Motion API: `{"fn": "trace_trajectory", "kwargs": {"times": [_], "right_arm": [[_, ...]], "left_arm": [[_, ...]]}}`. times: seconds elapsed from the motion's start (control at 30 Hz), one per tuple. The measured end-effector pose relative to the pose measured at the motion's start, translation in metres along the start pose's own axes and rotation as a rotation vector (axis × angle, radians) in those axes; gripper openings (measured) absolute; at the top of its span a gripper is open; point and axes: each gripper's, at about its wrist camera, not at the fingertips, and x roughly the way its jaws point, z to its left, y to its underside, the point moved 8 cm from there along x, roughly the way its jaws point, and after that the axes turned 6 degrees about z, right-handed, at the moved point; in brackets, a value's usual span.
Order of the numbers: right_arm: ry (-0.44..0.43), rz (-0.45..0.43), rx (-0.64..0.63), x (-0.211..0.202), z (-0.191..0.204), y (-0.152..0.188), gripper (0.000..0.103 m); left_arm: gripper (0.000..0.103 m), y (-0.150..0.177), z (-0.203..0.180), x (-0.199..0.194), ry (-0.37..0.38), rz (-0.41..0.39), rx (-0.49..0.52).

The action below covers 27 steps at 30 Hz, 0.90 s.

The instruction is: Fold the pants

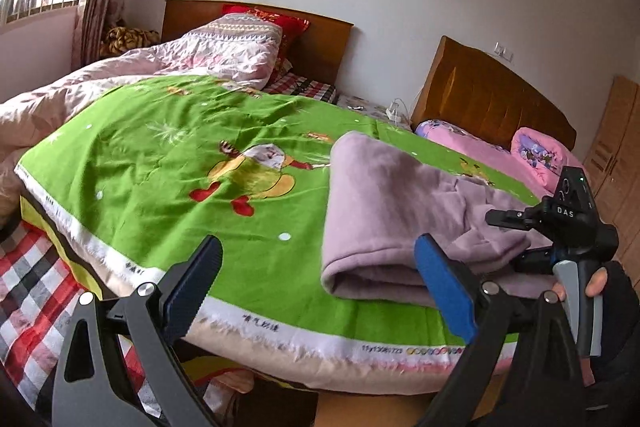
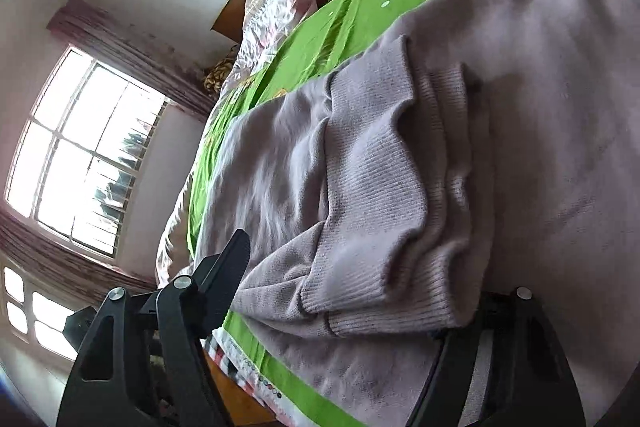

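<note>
Lilac pants point(image 1: 380, 207) lie folded on the green cartoon sheet point(image 1: 160, 155), near the bed's front edge. My left gripper point(image 1: 318, 247) stands open just left of the fold; its blue pads point(image 1: 444, 287) hold nothing. From the right, a gloved hand point(image 1: 600, 283) holds my right gripper point(image 1: 506, 239) at the pants' far end. In the right wrist view the ribbed cuffs point(image 2: 380, 227) bulge between that gripper's point(image 2: 352, 287) jaws. The black finger point(image 2: 228, 279) presses their side, while cloth hides the other finger.
A pink quilt point(image 1: 160, 63) and a red pillow point(image 1: 280, 23) are piled by the wooden headboard point(image 1: 320, 43). A second bed with pink pillows point(image 1: 536, 151) stands to the right. A red checked blanket point(image 1: 36, 287) hangs below the front edge at left.
</note>
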Motion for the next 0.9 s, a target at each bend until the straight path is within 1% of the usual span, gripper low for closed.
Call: {"fn": "trace_trajectory", "kwargs": {"times": [0.03, 0.07, 0.1, 0.13, 0.17, 0.23, 0.27, 0.3, 0.33, 0.4, 0.43, 0.47, 0.53, 0.6, 0.67, 0.77, 0.83, 0.87, 0.9], "right_arm": [[-0.004, -0.001, -0.006, 0.0, 0.001, 0.0, 0.08], [-0.003, 0.016, -0.037, 0.002, 0.006, 0.001, 0.089], [-0.002, 0.037, -0.064, 0.008, 0.014, 0.0, 0.094], [0.016, 0.053, -0.084, 0.012, 0.018, 0.001, 0.094], [0.021, 0.048, -0.082, 0.016, 0.02, 0.001, 0.094], [0.011, 0.046, -0.072, 0.014, 0.019, 0.002, 0.095], [-0.012, 0.052, -0.075, 0.014, 0.02, 0.002, 0.097], [-0.021, 0.053, -0.076, 0.014, 0.021, 0.002, 0.095], [-0.022, 0.041, -0.062, 0.012, 0.019, 0.002, 0.087], [-0.021, 0.039, -0.025, 0.014, 0.011, -0.001, 0.028], [-0.043, 0.034, -0.01, 0.012, 0.009, -0.003, 0.028], [-0.048, 0.01, -0.019, 0.006, 0.014, -0.008, 0.028], [-0.045, -0.039, -0.083, -0.007, 0.036, -0.019, 0.027], [-0.069, -0.084, -0.168, -0.024, 0.075, -0.033, 0.027], [-0.081, -0.113, -0.268, -0.034, 0.121, -0.046, 0.026], [-0.098, -0.126, -0.377, -0.037, 0.175, -0.055, 0.024], [-0.113, -0.121, -0.455, -0.037, 0.211, -0.054, 0.023], [-0.116, -0.119, -0.479, -0.037, 0.221, -0.053, 0.023], [-0.12, -0.12, -0.513, -0.038, 0.234, -0.051, 0.02]], "left_arm": [[0.097, 0.001, 0.003, 0.0, 0.002, 0.001, -0.01], [0.097, 0.002, 0.005, 0.001, 0.002, 0.002, -0.018], [0.097, 0.002, 0.005, 0.0, 0.002, 0.003, -0.022], [0.097, 0.002, 0.006, 0.0, 0.002, 0.003, -0.025], [0.097, 0.002, 0.006, -0.001, 0.003, 0.002, -0.025], [0.097, 0.003, 0.005, -0.001, 0.003, 0.004, -0.02], [0.097, 0.004, 0.004, -0.001, 0.002, 0.005, -0.018], [0.097, 0.005, 0.003, 0.0, 0.005, 0.009, -0.017], [0.097, 0.007, 0.001, 0.002, 0.011, 0.018, -0.015], [0.097, 0.011, -0.006, 0.007, 0.014, 0.038, 0.001], [0.097, 0.013, -0.012, 0.009, 0.011, 0.05, 0.018], [0.097, 0.015, -0.016, 0.011, 0.011, 0.057, 0.032], [0.097, 0.018, -0.031, 0.016, 0.014, 0.075, 0.08], [0.097, 0.018, -0.039, 0.022, -0.004, 0.084, 0.109], [0.097, 0.016, -0.045, 0.029, 0.001, 0.095, 0.11], [0.097, 0.007, -0.049, 0.048, -0.023, 0.105, 0.091], [0.097, -0.003, -0.047, 0.065, -0.055, 0.112, 0.071], [0.097, -0.007, -0.043, 0.071, -0.083, 0.115, 0.062], [0.097, -0.011, -0.035, 0.079, -0.136, 0.121, 0.047]]}}
